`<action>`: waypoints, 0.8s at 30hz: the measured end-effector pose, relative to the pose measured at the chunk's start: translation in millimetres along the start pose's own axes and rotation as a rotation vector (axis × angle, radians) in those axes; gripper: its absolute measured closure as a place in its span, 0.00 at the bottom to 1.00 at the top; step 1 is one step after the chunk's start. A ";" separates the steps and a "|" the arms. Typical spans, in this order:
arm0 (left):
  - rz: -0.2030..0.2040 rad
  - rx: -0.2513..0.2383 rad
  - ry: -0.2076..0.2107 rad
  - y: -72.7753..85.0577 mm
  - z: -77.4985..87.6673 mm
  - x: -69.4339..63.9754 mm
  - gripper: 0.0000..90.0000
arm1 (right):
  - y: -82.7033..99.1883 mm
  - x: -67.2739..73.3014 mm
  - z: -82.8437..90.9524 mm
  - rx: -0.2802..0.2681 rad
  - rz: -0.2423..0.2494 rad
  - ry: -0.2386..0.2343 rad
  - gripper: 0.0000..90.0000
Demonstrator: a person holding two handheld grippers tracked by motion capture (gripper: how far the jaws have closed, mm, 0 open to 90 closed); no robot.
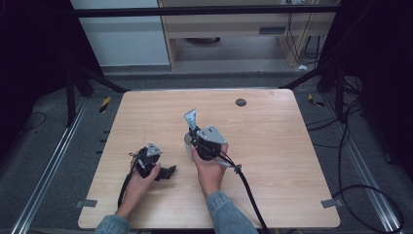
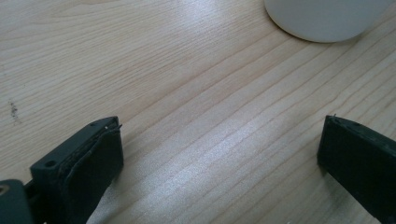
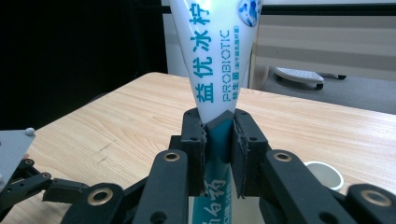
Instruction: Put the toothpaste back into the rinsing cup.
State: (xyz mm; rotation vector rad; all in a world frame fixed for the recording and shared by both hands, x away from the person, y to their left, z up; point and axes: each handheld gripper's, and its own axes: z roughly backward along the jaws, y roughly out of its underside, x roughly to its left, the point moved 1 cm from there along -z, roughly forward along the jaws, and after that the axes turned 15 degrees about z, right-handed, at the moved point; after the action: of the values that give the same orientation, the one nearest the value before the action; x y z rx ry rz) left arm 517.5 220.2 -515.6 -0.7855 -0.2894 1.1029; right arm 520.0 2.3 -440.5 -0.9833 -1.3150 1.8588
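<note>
A pale wooden table (image 1: 272, 146) is standing on grey carpet inside a dark frame, with office furniture showing behind it. The right gripper (image 3: 219, 140) is clamping a white and teal toothpaste tube (image 3: 215, 56), printed PROBIOTIC along with Chinese characters, about midway up its length, its crimped flat end pointing up. In the high view the tube (image 1: 191, 118) is being held above a white cup (image 1: 187, 141) near the table's middle. The left gripper (image 1: 168, 172) is resting low on the table nearer the person, jaws spread wide and holding nothing, with the cup's side (image 2: 327, 18) just ahead of it.

The step in hand looks like standing the tube in the cup. The next move probably calls for lowering it straight down over the opening, cap end first, then letting go; the free gripper could steady the cup.

The tube's cap end is hidden behind the jaws, and the hand is covering most of the cup, so I cannot tell whether the tube has already entered it.
</note>
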 end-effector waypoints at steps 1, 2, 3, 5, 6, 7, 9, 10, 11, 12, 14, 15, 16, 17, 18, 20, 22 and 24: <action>0.000 0.000 0.000 0.0 0.0 0.0 0.00 | 0.6 0.0 -0.2 0.002 -0.003 0.000 0.85; 0.000 0.000 0.000 0.0 0.0 0.0 0.00 | 1.3 0.0 -0.4 0.002 -0.006 -0.002 0.85; 0.000 0.000 0.000 0.0 0.0 0.0 0.00 | 2.0 -0.1 -0.5 0.005 -0.003 -0.001 0.85; 0.001 0.000 0.000 0.0 0.0 0.0 0.00 | 3.6 0.0 -0.8 0.012 -0.005 -0.001 0.85; 0.001 0.000 0.000 0.1 0.0 0.0 0.00 | 4.5 -0.1 -1.0 0.014 -0.007 -0.001 0.85; 0.001 0.000 0.000 0.0 0.0 -0.1 0.00 | 5.4 -0.2 -1.2 0.017 -0.009 0.000 0.85; 0.001 0.000 0.000 0.0 0.0 0.0 0.00 | 7.0 -0.5 -1.7 0.021 -0.012 -0.003 0.85; 0.001 0.000 0.000 0.0 0.0 0.0 0.00 | 7.7 -0.5 -1.9 0.020 -0.014 -0.003 0.85; 0.001 0.000 0.000 0.0 0.0 -0.1 0.00 | 8.3 -0.6 -2.0 0.023 -0.013 -0.003 0.85; 0.001 0.000 0.000 0.0 0.0 0.0 0.00 | 8.8 -0.8 -2.1 0.025 -0.014 -0.005 0.85; 0.001 0.000 0.000 0.0 0.0 -0.1 0.00 | 9.5 -1.0 -2.3 0.028 -0.019 -0.005 0.85; 0.001 0.000 0.000 0.0 0.0 -0.1 0.00 | 9.7 -1.0 -2.5 0.027 -0.020 -0.007 0.85; 0.001 0.000 0.000 0.0 0.0 -0.1 0.00 | 9.8 -1.0 -2.6 0.028 -0.023 -0.008 0.85; 0.001 0.000 0.000 0.0 0.0 0.0 0.00 | 9.9 -1.0 -2.6 0.027 -0.023 -0.010 0.85; 0.001 0.000 0.000 0.0 0.0 0.0 0.00 | 9.9 -0.9 -2.8 0.027 -0.021 -0.010 0.85; 0.000 0.000 0.000 0.0 0.0 0.0 0.00 | 10.0 -0.5 -3.0 0.028 -0.026 -0.013 0.85; 0.000 0.000 0.000 0.0 0.0 0.0 0.00 | 10.2 -0.2 -3.4 0.028 -0.026 -0.013 0.85; 0.000 0.001 -0.001 0.0 0.0 0.0 0.00 | 9.9 -0.3 -3.4 0.033 -0.028 -0.015 0.85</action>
State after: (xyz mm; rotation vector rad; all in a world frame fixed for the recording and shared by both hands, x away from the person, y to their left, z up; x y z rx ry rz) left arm 517.5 220.1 -515.5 -0.7843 -0.2896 1.1036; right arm 522.2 0.8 -450.6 -0.9303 -1.2966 1.8643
